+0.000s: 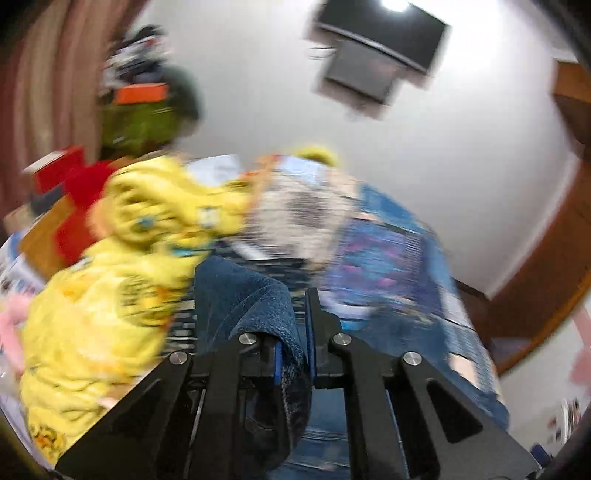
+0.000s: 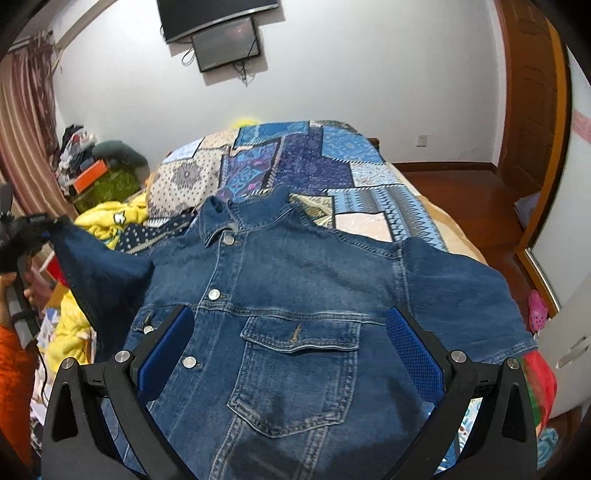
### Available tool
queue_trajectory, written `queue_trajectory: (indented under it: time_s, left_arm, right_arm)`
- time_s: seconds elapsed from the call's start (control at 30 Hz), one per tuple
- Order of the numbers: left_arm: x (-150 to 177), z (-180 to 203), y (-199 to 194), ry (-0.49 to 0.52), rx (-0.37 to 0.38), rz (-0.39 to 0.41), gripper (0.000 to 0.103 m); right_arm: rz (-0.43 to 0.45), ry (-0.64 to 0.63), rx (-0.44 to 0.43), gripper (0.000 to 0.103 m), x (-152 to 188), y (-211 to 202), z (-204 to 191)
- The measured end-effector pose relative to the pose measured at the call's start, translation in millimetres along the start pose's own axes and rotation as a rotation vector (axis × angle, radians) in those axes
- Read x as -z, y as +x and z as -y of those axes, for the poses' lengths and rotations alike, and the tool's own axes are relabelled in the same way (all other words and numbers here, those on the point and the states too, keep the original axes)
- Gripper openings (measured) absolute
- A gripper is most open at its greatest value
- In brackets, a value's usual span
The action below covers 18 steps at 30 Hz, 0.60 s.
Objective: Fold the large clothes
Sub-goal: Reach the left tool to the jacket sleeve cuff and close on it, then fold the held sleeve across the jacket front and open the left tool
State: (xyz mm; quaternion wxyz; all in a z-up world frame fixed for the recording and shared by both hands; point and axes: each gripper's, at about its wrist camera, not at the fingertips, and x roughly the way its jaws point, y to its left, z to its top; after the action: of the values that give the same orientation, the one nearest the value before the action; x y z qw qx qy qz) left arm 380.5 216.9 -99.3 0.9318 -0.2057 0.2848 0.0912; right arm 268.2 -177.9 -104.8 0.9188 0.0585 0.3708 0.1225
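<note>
A blue denim jacket (image 2: pixel 295 295) lies front up on the patchwork bed cover (image 2: pixel 295 162), collar toward the far end. My left gripper (image 1: pixel 291 332) is shut on the jacket's dark blue sleeve (image 1: pixel 255 295); in the right wrist view it (image 2: pixel 40 229) holds that sleeve (image 2: pixel 99 269) lifted at the jacket's left side. My right gripper (image 2: pixel 291 354) is open and empty, its blue pads (image 2: pixel 166 350) spread wide just above the chest pocket (image 2: pixel 299 339). The other sleeve (image 2: pixel 461 295) lies flat at the right.
A yellow garment (image 1: pixel 122 258) lies heaped on the bed's left side, also in the right wrist view (image 2: pixel 110 218). A cluttered pile with an orange box (image 2: pixel 90 177) stands by the curtain. A wall TV (image 2: pixel 214 22) hangs ahead. Wooden floor (image 2: pixel 461 192) and a door lie right.
</note>
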Motion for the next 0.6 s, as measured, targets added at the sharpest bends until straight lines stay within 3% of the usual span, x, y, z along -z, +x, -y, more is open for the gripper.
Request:
queue_trajectory:
  time_s: [0.13,0.27,0.4,0.6]
  left_arm:
    - [25,75,9,0.151,0.091,-0.06,0.009]
    - [71,121,39,0.25,0.138,-0.205,0.009]
    - [125,144,69,0.316,0.178,-0.398,0.009]
    - [185,163,79,0.431,0.167,-0.522,0.012]
  right_arm:
    - [0.015,0.015,0.011,0.103,1,-10,10]
    - [0.014,0.022,0.016,0.103,4,-17,22]
    - [0.004,0.019,0.032,0.103,9,-21,32]
    - [-0.019,0.029,0.054,0.103,17,-21,45]
